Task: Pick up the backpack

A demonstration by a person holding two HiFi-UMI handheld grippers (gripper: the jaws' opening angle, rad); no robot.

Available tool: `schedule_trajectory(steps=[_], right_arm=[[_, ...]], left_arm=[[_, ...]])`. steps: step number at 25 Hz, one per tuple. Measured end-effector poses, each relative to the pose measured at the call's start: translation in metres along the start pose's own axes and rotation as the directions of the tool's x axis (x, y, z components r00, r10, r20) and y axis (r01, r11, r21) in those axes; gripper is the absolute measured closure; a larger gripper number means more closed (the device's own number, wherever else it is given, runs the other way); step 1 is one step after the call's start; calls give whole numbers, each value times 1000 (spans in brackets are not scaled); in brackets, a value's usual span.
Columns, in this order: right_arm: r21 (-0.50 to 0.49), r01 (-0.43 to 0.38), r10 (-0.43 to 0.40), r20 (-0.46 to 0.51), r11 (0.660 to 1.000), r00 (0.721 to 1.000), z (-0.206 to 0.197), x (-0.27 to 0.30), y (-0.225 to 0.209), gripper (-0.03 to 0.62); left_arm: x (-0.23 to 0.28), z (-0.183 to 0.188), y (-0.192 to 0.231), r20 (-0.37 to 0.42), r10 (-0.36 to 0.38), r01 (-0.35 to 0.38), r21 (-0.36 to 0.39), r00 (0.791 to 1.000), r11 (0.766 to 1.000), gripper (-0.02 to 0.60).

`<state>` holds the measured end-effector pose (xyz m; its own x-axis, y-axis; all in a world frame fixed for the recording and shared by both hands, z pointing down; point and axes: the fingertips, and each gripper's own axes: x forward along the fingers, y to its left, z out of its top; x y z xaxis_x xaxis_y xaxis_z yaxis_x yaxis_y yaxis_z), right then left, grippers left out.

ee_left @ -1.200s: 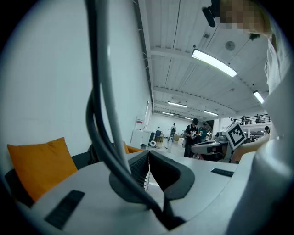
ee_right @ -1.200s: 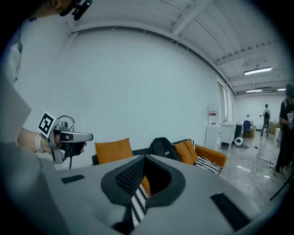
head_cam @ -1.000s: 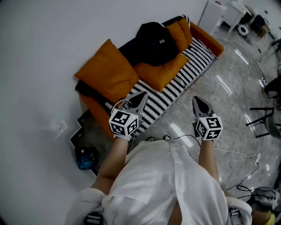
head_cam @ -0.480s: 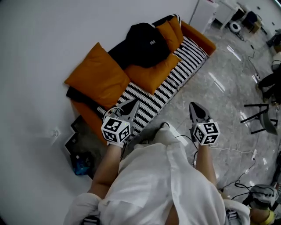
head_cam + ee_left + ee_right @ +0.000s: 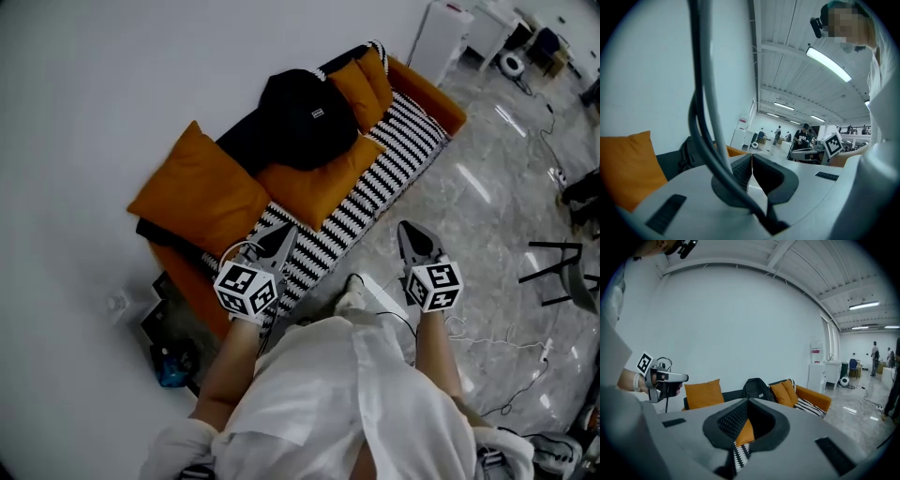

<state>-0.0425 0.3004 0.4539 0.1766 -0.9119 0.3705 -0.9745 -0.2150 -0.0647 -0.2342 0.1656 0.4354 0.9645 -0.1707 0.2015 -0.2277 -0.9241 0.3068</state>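
Note:
A black backpack (image 5: 300, 117) stands on the sofa (image 5: 370, 202) against the wall, among orange cushions; the right gripper view shows the backpack (image 5: 757, 389) upright beyond my jaws. My left gripper (image 5: 286, 231) hangs over the sofa's striped seat near its front edge, jaws shut with nothing in them, well short of the backpack. My right gripper (image 5: 407, 228) is shut and empty over the floor just in front of the sofa. In the left gripper view the left gripper (image 5: 751, 155) has its tips together, with the backpack (image 5: 691, 152) at the left.
A large orange cushion (image 5: 199, 194) leans at the sofa's near end, more cushions (image 5: 319, 178) beside the backpack. Dark items (image 5: 169, 347) lie on the floor by the wall. A white cabinet (image 5: 441, 37) stands past the sofa; cables (image 5: 497, 342) and a chair (image 5: 567, 267) occupy the marble floor.
Both grippers have moved forward toward the sofa; the left one now reaches over the striped seat. Both stay shut and empty.

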Motion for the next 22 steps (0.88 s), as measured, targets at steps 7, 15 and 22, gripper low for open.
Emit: schedule_trajectory(steps=[7, 15, 22], right_arm=[[-12, -21, 21, -9, 1000, 1000, 14, 28, -56, 576], [18, -41, 41, 7, 999, 999, 27, 35, -109, 576], [4, -73, 73, 16, 997, 997, 39, 48, -140, 576]], left_arm=[[62, 13, -3, -15, 7, -7, -2, 1000, 1000, 557], [107, 30, -18, -12, 30, -30, 12, 999, 999, 557], [142, 37, -27, -1, 44, -44, 9, 999, 999, 557]])
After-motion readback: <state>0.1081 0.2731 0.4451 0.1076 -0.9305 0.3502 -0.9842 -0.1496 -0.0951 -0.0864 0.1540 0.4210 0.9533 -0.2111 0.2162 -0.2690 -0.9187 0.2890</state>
